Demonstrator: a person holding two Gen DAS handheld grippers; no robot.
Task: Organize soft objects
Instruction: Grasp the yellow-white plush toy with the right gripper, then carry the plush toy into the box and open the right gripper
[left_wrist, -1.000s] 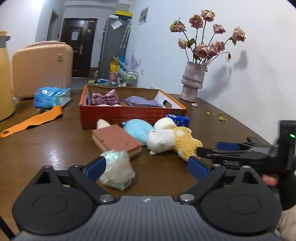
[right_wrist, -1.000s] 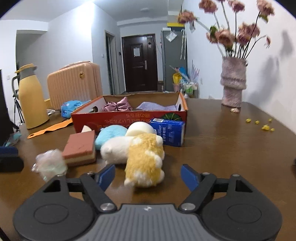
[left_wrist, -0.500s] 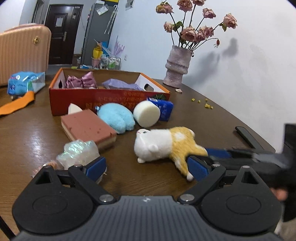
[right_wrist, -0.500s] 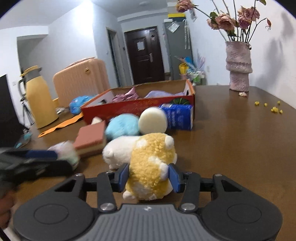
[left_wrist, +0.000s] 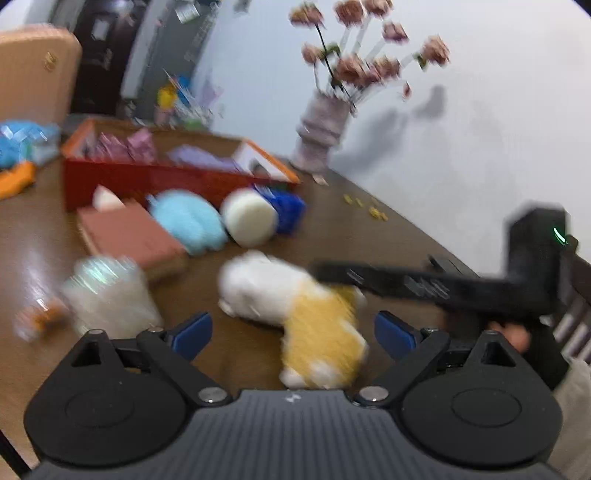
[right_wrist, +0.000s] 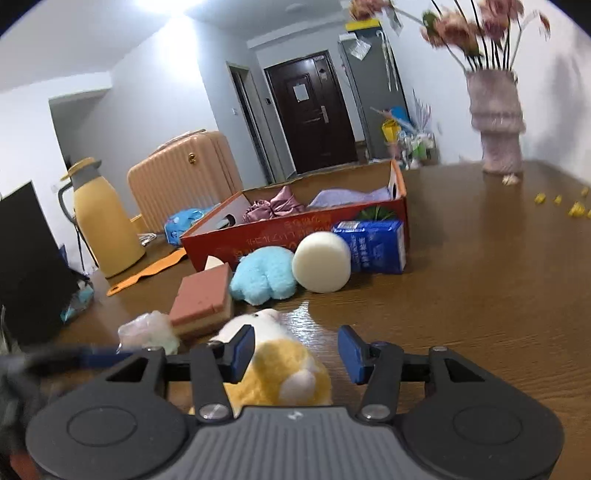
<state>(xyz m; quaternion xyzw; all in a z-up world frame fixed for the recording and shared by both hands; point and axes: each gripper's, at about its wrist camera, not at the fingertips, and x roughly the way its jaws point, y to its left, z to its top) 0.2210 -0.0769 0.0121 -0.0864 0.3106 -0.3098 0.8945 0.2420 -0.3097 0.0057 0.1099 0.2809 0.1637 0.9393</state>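
A white-and-yellow plush toy (right_wrist: 280, 365) lies on the brown table between the fingers of my right gripper (right_wrist: 297, 350). Its jaws are opening: the left pad touches the plush and the right pad stands clear of it. My left gripper (left_wrist: 293, 332) is open, and the plush's yellow end (left_wrist: 325, 332) lies just ahead of its fingers without touching them. Behind are a blue plush (right_wrist: 264, 275), a round white sponge (right_wrist: 321, 262), a brick-coloured sponge (right_wrist: 203, 299) and a plastic-wrapped bundle (right_wrist: 147, 330). The red box (right_wrist: 295, 232) holds purple cloth items.
A blue carton (right_wrist: 373, 245) leans at the box's front corner. A vase of dried flowers (right_wrist: 495, 125) stands at the far right with yellow crumbs nearby. A yellow thermos (right_wrist: 103, 221) and an orange strap sit at the left, a suitcase (right_wrist: 181, 181) behind.
My right gripper closed around the plush, then loosened a little, and the plush now sits deeper between its fingers. The left gripper swung away from the plastic bundle toward the plush.
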